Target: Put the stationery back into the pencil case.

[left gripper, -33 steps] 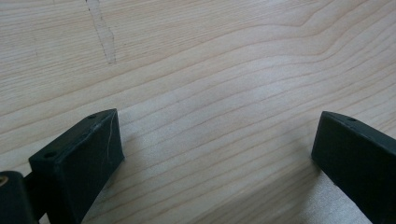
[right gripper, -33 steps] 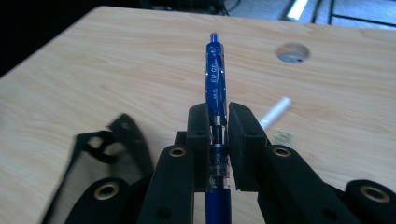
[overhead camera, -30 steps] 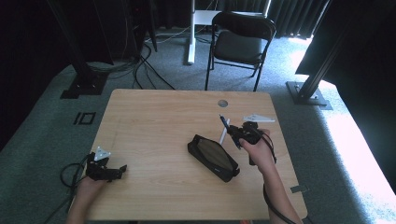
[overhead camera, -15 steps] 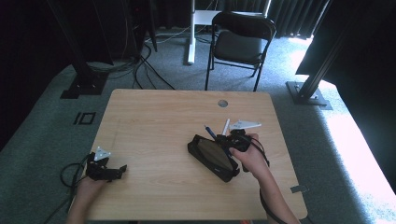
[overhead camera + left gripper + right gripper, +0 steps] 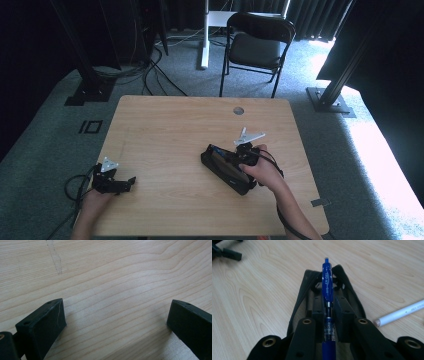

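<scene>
Right gripper [image 5: 329, 315] at centre-right of the table [image 5: 165, 125], jaws clamped on a blue pen [image 5: 327, 285] — pen's long axis runs straight out along the jaws, directly over the open black pouch [image 5: 299, 305], roughly in line with its length. White pen [image 5: 399, 312] lies beside the pouch. Left gripper [image 5: 115, 322], lower left in the high view, is well apart — jaws wide, empty.

I see a blue gel pen [image 5: 327, 290] with white lettering on its barrel, pinched between my right gripper's [image 5: 329, 312] jaws and pointing out over an open black pencil case [image 5: 227, 169]. The case lies flat and slantwise on the table [image 5: 165, 130], nearer its right edge. A white pen [image 5: 399, 312] lies on the wood just beside the case.
</scene>
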`<state>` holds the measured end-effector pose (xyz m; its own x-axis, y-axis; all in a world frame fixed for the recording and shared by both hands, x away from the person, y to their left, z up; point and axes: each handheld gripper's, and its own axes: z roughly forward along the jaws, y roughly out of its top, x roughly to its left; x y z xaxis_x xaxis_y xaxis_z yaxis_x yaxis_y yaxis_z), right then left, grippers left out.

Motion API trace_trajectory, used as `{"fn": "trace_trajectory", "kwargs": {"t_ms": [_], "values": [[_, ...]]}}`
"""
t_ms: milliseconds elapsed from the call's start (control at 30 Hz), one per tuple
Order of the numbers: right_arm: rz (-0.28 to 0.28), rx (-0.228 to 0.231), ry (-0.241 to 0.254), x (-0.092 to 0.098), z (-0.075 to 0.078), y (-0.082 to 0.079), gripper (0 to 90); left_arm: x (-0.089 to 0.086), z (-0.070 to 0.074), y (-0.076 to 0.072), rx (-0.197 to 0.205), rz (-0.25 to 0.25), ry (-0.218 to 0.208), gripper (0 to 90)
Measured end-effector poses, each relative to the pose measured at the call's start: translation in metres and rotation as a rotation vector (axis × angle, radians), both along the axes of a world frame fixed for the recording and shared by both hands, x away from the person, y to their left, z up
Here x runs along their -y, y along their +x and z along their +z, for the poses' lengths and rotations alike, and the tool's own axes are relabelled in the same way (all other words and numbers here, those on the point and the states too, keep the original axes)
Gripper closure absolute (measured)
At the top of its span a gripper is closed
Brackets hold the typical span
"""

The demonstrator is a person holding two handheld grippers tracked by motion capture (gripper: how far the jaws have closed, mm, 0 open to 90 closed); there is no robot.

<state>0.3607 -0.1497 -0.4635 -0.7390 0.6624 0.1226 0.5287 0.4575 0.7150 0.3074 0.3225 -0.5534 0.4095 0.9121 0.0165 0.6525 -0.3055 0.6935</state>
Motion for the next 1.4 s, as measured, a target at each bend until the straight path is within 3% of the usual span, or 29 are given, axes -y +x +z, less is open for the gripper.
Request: {"fn": "trace_trajectory", "kwargs": {"t_ms": [200,367,500,767,1133,1400], "values": [[0.004,-0.042,-0.033,-0.005,-0.006,0.005,79.4,0.000,0.000,0.000,0.000,0.000,0.000,2.1],[0.002,-0.052,-0.062,-0.012,-0.011,0.009,79.4,0.000,0.000,0.000,0.000,0.000,0.000,2.1],[0.011,-0.056,-0.123,-0.018,-0.015,0.011,79.4,0.000,0.000,0.000,0.000,0.000,0.000,2.1],[0.027,-0.088,-0.163,-0.030,-0.023,0.016,79.4,0.000,0.000,0.000,0.000,0.000,0.000,2.1],[0.040,-0.126,-0.196,-0.039,-0.030,0.018,79.4,0.000,0.000,0.000,0.000,0.000,0.000,2.1],[0.045,-0.146,-0.183,-0.037,-0.029,0.018,77.4,0.000,0.000,0.000,0.000,0.000,0.000,2.1]]}}
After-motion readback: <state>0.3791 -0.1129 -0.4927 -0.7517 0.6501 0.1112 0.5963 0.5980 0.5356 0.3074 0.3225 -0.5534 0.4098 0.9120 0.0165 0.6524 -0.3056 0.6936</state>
